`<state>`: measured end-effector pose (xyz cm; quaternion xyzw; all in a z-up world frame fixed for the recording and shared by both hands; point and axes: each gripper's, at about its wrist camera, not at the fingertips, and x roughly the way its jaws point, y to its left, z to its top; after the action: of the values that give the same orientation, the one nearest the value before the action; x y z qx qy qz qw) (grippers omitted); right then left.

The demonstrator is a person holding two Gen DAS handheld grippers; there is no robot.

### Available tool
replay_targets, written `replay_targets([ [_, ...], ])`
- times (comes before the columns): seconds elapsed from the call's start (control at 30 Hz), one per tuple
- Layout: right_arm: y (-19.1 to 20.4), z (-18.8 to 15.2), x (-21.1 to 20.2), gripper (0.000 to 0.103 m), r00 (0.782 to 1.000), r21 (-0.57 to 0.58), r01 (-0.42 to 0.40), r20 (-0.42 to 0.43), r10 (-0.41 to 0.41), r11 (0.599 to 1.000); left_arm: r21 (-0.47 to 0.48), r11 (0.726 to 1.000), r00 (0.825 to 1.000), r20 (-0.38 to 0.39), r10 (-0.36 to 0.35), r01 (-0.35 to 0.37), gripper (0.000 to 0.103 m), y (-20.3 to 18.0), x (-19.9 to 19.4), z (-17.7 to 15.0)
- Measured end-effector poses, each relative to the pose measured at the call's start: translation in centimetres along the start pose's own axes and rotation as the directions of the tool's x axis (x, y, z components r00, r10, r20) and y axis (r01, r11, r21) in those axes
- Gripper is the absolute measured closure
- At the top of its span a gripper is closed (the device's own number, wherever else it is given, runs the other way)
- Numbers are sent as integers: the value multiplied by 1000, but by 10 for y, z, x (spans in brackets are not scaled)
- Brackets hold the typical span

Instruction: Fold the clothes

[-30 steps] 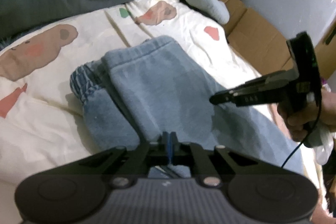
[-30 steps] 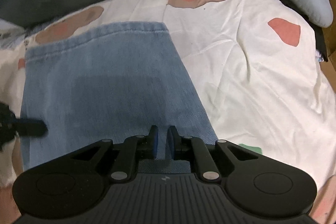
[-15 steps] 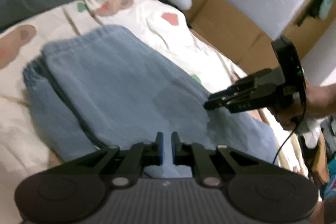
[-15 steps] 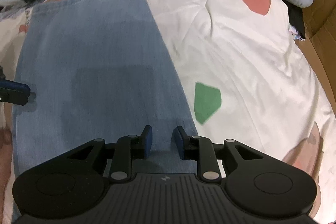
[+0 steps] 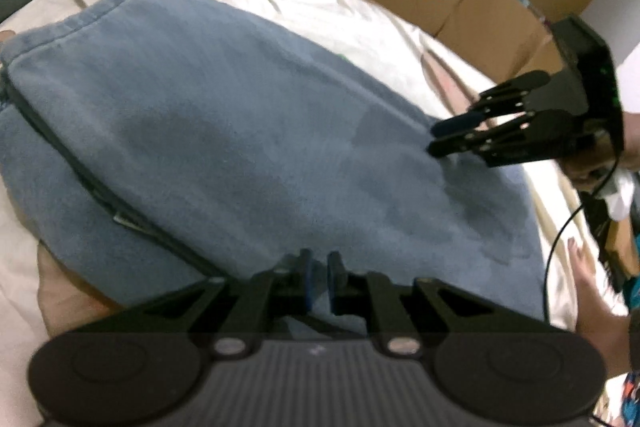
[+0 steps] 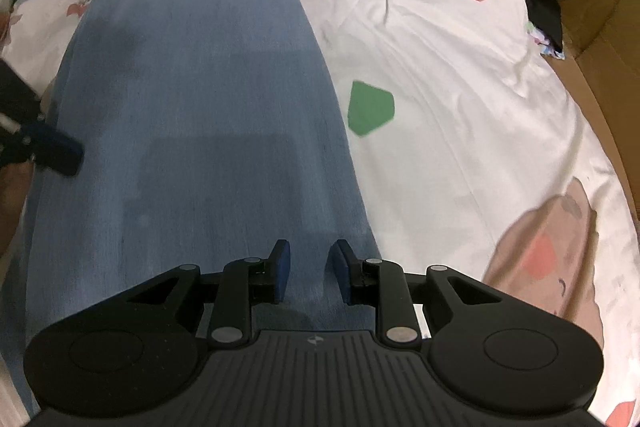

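Right wrist: right gripper (image 6: 307, 273) parted, empty, over jeans (image 6: 192, 131) near end; left gripper (image 5: 318, 281) narrowly gapped (nothing held). Single layer could be pinched, fold skewed.

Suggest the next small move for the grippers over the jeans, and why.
Probably lower both and pinch the near end: the jeans lie flat, folded lengthwise on the sheet, and the right gripper and left gripper are open above them, holding nothing.

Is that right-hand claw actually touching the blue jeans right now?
Cannot tell. In the right wrist view the right gripper is open over the jeans; neither view shows a gap or contact plainly.
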<state>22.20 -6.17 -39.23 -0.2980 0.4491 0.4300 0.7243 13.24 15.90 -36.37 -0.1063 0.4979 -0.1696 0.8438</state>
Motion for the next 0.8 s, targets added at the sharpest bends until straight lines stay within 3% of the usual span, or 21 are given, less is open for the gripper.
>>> replay_targets([
  [0.3,-17,-66,-29,73,999,64,29,20,-30,998,105,993,993,-100,55,-44,95,-12,-12,11],
  [0.63,-21,-133,-64,73,984,155,85,141,-107,984,224,973,984,-154,91,-55,91,-30,-24,56],
  [0.8,-26,-152,-73,73,977,238,58,187,-104,969,297,955,981,-173,84,-30,87,-52,-13,74],
])
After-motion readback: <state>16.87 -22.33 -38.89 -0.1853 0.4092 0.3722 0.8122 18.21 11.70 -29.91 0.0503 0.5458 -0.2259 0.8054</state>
